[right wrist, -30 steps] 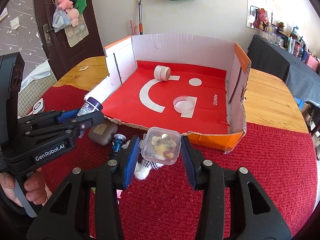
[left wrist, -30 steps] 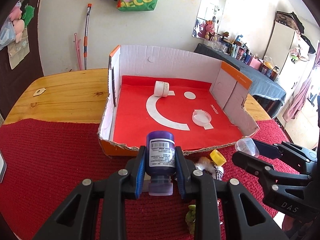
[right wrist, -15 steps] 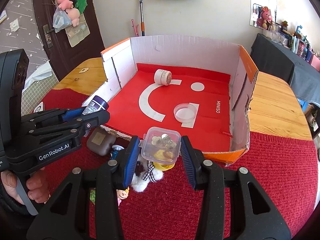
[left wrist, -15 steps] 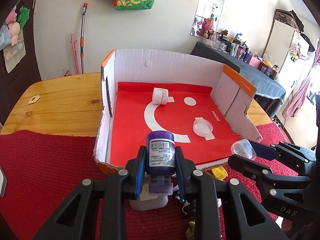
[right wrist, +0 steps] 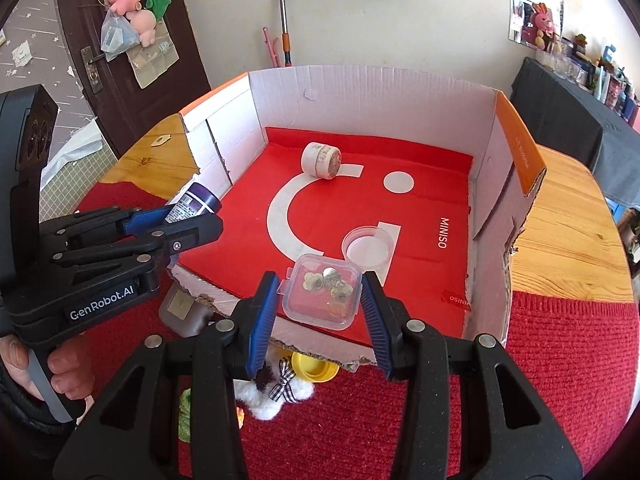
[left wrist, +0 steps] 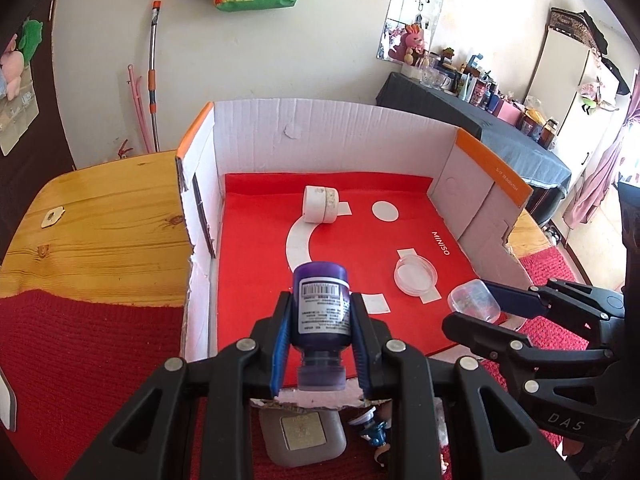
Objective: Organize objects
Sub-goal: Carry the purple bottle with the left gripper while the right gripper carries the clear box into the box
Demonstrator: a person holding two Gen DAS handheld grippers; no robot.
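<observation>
While the left gripper [left wrist: 320, 334] is clamped across the labelled body of a purple bottle [left wrist: 321, 307] and the right gripper [right wrist: 320, 307] pinches a small clear lidded container [right wrist: 322, 295], both hang over the near edge of the cardboard box [right wrist: 372, 92]. Both look light and rigid. The bottle's smooth sides may slip, so its mid-body grip suits; the thin plastic container is best squeezed gently at its side walls.

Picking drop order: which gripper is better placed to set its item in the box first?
Left, marginally. Its purple bottle already hangs over the box's red floor, while the right gripper's clear container sits just above the near wall.
</observation>
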